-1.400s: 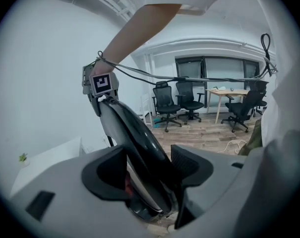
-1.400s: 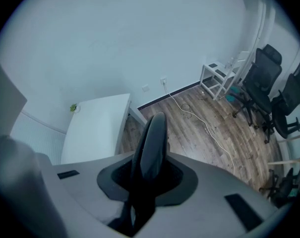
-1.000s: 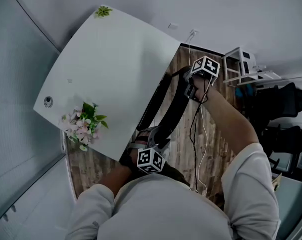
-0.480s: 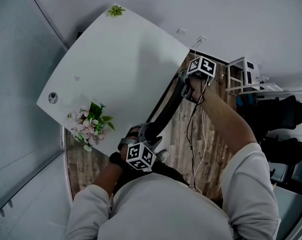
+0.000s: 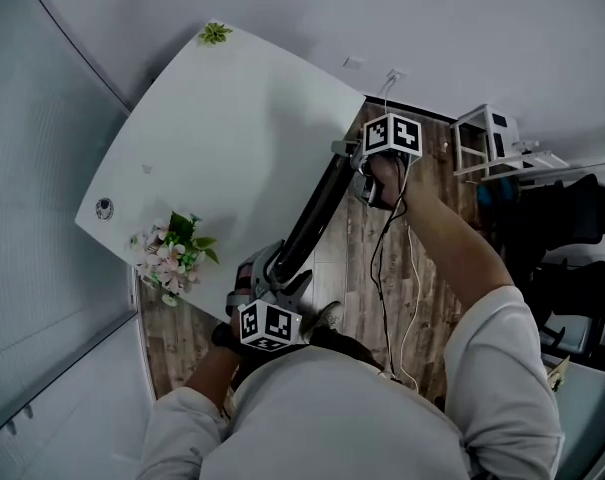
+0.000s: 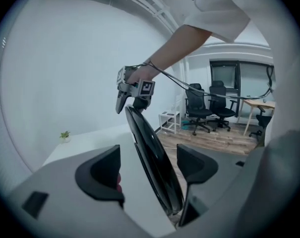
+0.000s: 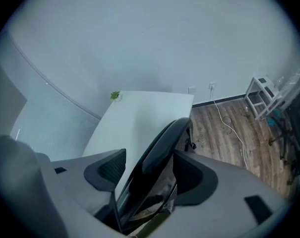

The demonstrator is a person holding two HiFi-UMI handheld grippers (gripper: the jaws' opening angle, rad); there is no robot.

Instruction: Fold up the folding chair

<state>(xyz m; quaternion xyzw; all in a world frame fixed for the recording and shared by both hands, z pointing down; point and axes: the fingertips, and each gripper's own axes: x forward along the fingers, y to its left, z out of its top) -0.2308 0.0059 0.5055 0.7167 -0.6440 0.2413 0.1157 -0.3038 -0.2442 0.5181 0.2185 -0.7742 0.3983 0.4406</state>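
Black folding chair [image 5: 310, 211] flattened thin beside the white table [image 5: 222, 138], jaws of the left gripper [image 6: 149, 168] astride its near end, right gripper [image 7: 149, 172] astride its far end, both pairs just opening, chair loose between them.

Head view overhead, gripper views close, sharing chair [image 5: 307, 218]

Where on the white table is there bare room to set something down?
The table's middle is bare, between the small green plant at the far corner and the flowers at the near edge. It is crowded along the right edge, beside which the folding chair stands.
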